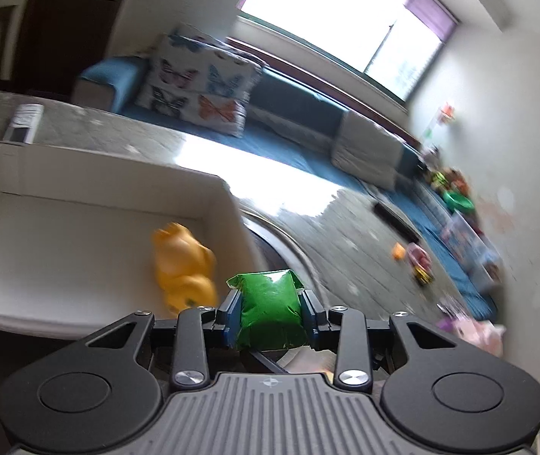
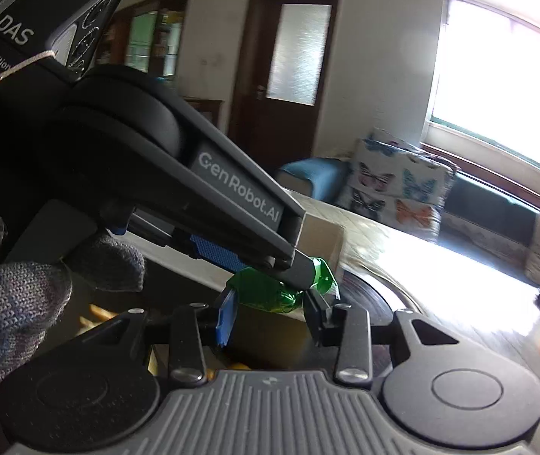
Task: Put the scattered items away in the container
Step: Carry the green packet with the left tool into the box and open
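White rectangular container (image 1: 91, 174) stands on the grey worktop (image 1: 118, 129), a yellow rubber duck (image 1: 182, 265) near its right wall. Left tongs (image 1: 270, 303) are clamped on a crinkled green foil packet (image 1: 270, 311), just outside the container's near right corner. Right tongs (image 2: 270, 318) stand part open, empty, below the packet. Carry leftward past the rim, then release low.

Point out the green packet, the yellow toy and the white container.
green packet (image 1: 270, 309): left wrist view, middle of its face.
yellow toy (image 1: 184, 267): left wrist view, its body.
white container (image 1: 232, 204): left wrist view, right wall.
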`<act>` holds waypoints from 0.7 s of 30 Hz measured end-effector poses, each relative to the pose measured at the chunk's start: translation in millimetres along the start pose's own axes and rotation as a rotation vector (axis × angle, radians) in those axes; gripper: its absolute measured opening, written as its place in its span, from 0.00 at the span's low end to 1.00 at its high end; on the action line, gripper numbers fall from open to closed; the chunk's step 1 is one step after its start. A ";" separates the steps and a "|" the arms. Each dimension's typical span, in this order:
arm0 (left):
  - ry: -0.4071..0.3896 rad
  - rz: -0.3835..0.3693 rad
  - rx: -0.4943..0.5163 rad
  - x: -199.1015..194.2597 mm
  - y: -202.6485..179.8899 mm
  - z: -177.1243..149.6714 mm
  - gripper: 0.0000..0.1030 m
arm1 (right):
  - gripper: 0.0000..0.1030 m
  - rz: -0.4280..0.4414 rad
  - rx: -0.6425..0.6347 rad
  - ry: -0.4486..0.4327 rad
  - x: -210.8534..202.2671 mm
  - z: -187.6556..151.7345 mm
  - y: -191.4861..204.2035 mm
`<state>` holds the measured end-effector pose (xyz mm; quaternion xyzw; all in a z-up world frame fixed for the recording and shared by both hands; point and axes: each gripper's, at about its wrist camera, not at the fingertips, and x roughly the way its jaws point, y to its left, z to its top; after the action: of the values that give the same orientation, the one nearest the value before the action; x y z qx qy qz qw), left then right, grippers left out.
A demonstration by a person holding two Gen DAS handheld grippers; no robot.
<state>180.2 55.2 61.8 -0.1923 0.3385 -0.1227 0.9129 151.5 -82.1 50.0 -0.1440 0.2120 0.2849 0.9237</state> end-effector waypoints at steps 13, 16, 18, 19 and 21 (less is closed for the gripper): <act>-0.033 0.099 -0.158 10.4 62.0 16.3 0.36 | 0.38 0.126 -0.028 0.038 67.0 17.5 15.0; -0.025 0.098 -0.170 11.4 65.8 15.5 0.36 | 0.39 0.117 -0.027 0.037 67.1 15.8 16.1; -0.025 0.094 -0.173 10.7 65.7 14.7 0.36 | 0.39 0.112 -0.025 0.037 65.6 14.8 15.4; -0.027 0.090 -0.170 9.4 63.8 14.3 0.36 | 0.40 0.109 -0.024 0.036 64.3 14.0 15.7; -0.029 0.088 -0.166 5.9 60.0 12.5 0.36 | 0.41 0.101 -0.021 0.039 59.9 11.5 17.2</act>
<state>198.5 110.3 41.2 -0.2540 0.3421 -0.0513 0.9032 189.7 -36.1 29.2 -0.1485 0.2338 0.3306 0.9022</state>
